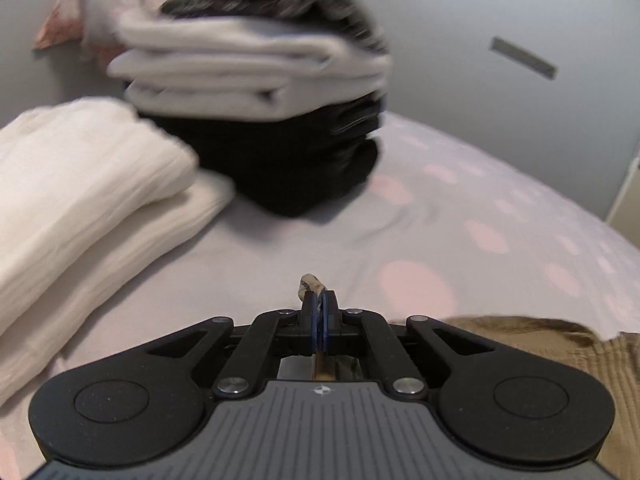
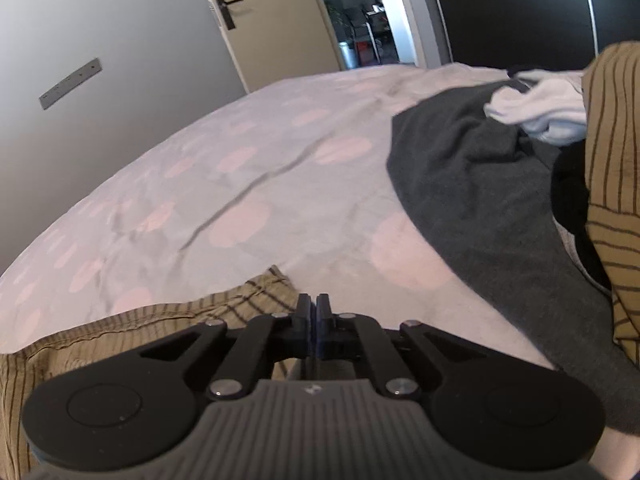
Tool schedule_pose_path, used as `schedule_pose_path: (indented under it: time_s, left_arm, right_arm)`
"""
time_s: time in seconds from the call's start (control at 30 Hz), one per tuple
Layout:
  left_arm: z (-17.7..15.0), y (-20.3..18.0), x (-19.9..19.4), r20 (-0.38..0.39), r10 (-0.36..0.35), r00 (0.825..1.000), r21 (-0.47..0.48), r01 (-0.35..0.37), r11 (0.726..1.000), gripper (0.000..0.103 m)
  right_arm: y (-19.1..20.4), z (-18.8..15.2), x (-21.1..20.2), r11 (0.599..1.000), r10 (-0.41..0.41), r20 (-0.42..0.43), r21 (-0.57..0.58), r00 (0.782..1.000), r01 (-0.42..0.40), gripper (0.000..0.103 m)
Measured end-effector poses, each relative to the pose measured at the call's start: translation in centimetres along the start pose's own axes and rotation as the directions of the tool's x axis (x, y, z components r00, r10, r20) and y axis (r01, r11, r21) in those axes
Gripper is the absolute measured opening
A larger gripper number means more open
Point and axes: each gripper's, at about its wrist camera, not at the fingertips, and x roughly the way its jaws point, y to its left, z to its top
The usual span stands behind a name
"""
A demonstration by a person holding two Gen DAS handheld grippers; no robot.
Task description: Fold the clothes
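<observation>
Grey walls close the room, with a door (image 2: pixel 276 20) standing open onto a lit hallway in the right wrist view. Filling most of both views is a bed (image 2: pixel 248 168) under a pale sheet dotted with pink circles, creased along the middle but bare across its centre and out to the far curved edge. On its right side lies a dark grey garment (image 2: pixel 472 184), spread loosely, with a white bundle (image 2: pixel 540 112) on its far end. At the far left, in the left wrist view, a stack (image 1: pixel 256 92) of folded white and black clothes stands blurred, and a folded cream cloth (image 1: pixel 92 200) lies just beside it. A tan striped shirt (image 2: pixel 120 324) lies on the near edge under both tools; more of it hangs at the right edge. The left gripper (image 1: pixel 319 308) is pinched tight on a fold of the tan shirt, tilted down at the sheet. The right gripper (image 2: pixel 313 312) is closed too, jaws together over the shirt's edge; whether cloth is caught between them I cannot tell.
</observation>
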Motion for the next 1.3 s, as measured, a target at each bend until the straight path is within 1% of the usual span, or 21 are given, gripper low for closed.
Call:
schedule_pose_path:
  time_s: [0.07, 0.13, 0.23, 0.3, 0.33, 0.37, 0.4, 0.5, 0.6, 0.67, 0.7, 0.73, 0.77, 0.8, 0.83, 0.87, 1.0, 1.07, 1.13, 1.2, 1.3]
  left_arm:
    - [-0.3, 0.2, 0.7, -0.023, 0.018, 1.000, 0.003, -0.018, 1.000, 0.004]
    - [-0.1, 0.3, 0.6, -0.026, 0.029, 0.999, -0.009, -0.029, 1.000, 0.008]
    - [0.6, 0.4, -0.2, 0.000, 0.049, 0.999, -0.032, -0.049, 0.998, 0.018]
    - [1.0, 0.5, -0.8, 0.022, 0.061, 0.998, -0.027, -0.060, 0.998, 0.028]
    - [1.1, 0.3, -0.9, 0.029, 0.075, 0.997, -0.010, -0.075, 0.997, 0.028]
    - [1.1, 0.0, -0.9, 0.028, 0.092, 0.995, 0.015, -0.092, 0.996, 0.029]
    - [1.0, -0.3, -0.7, 0.023, 0.108, 0.994, 0.037, -0.109, 0.993, 0.029]
    - [0.9, -0.7, -0.6, 0.007, 0.121, 0.993, 0.071, -0.121, 0.990, 0.029]
    - [0.9, -0.8, -0.6, 0.000, 0.103, 0.995, 0.070, -0.103, 0.992, 0.029]
    - [0.9, -1.0, -0.6, -0.004, 0.091, 0.996, 0.071, -0.090, 0.993, 0.029]
    - [0.9, -1.0, -0.6, -0.005, 0.085, 0.996, 0.074, -0.084, 0.994, 0.029]
    - [0.8, -1.0, -0.5, -0.007, 0.081, 0.997, 0.076, -0.080, 0.994, 0.029]
    - [0.8, -1.0, -0.5, -0.009, 0.079, 0.997, 0.076, -0.078, 0.994, 0.029]
    - [0.8, -0.9, -0.4, -0.011, 0.077, 0.997, 0.075, -0.076, 0.994, 0.029]
    - [0.9, -0.9, -0.4, -0.012, 0.075, 0.997, 0.071, -0.074, 0.995, 0.029]
    - [0.9, -0.8, -0.4, -0.013, 0.073, 0.997, 0.066, -0.072, 0.995, 0.029]
    - [0.9, -0.8, -0.4, -0.013, 0.069, 0.998, 0.058, -0.068, 0.996, 0.029]
    - [0.9, -0.8, -0.5, -0.014, 0.072, 0.997, 0.058, -0.071, 0.996, 0.029]
    - [0.9, -0.8, -0.5, -0.015, 0.075, 0.997, 0.056, -0.074, 0.996, 0.029]
    - [0.9, -0.7, -0.4, -0.015, 0.079, 0.997, 0.053, -0.078, 0.996, 0.029]
    - [1.0, -0.6, -0.3, -0.023, 0.082, 0.996, 0.039, -0.081, 0.996, 0.029]
  right_arm:
    - [-0.3, 0.0, 0.2, 0.999, -0.030, -0.010, 0.011, 0.999, 0.030, 0.010]
    - [-0.7, 0.4, -0.3, 0.999, -0.033, 0.001, 0.026, 0.999, 0.033, 0.010]
    - [0.2, 0.9, -1.3, 0.999, 0.021, 0.028, -0.038, 0.999, -0.020, 0.010]
    - [1.5, 1.2, -1.3, 0.992, 0.087, 0.001, -0.092, 0.996, -0.087, 0.013]
    - [2.2, 1.4, -1.3, 0.986, 0.120, -0.015, -0.118, 0.993, -0.121, 0.016]
    - [2.9, 1.6, -1.1, 0.978, 0.146, -0.039, -0.146, 0.988, -0.151, 0.024]
    - [3.6, 1.7, -0.5, 0.969, 0.162, -0.084, -0.173, 0.983, -0.175, 0.028]
    - [5.9, 2.1, 1.3, 0.945, 0.189, -0.211, -0.227, 0.959, -0.236, 0.028]
    - [8.2, 1.9, 2.4, 0.928, 0.156, -0.266, -0.292, 0.951, -0.233, 0.030]
    - [9.6, 1.4, 3.2, 0.912, 0.107, -0.287, -0.354, 0.952, -0.209, 0.035]
    - [10.2, 0.9, 3.7, 0.903, 0.076, -0.309, -0.383, 0.948, -0.197, 0.034]
    - [10.7, 0.5, 3.8, 0.889, 0.050, -0.315, -0.418, 0.948, -0.186, 0.031]
    - [11.2, -0.1, 3.6, 0.865, 0.027, -0.296, -0.472, 0.955, -0.170, 0.014]
    - [11.6, -0.5, 3.3, 0.839, 0.010, -0.275, -0.520, 0.961, -0.158, 0.004]
    - [11.8, -0.8, 3.2, 0.824, 0.002, -0.258, -0.547, 0.966, -0.147, 0.001]
    - [11.8, -0.8, 3.0, 0.817, -0.001, -0.244, -0.560, 0.970, -0.140, 0.000]
    - [11.3, 1.7, 3.1, 0.863, 0.051, -0.176, -0.488, 0.983, -0.132, 0.000]
    - [11.5, 2.9, 3.8, 0.876, 0.054, -0.169, -0.465, 0.984, -0.128, 0.000]
    - [11.9, 3.4, 4.8, 0.882, 0.033, -0.173, -0.459, 0.984, -0.110, 0.000]
    - [12.3, 3.7, 5.2, 0.877, 0.013, -0.147, -0.474, 0.989, -0.082, 0.000]
    - [12.5, 4.1, 5.6, 0.875, -0.008, -0.180, -0.478, 0.984, -0.080, 0.001]
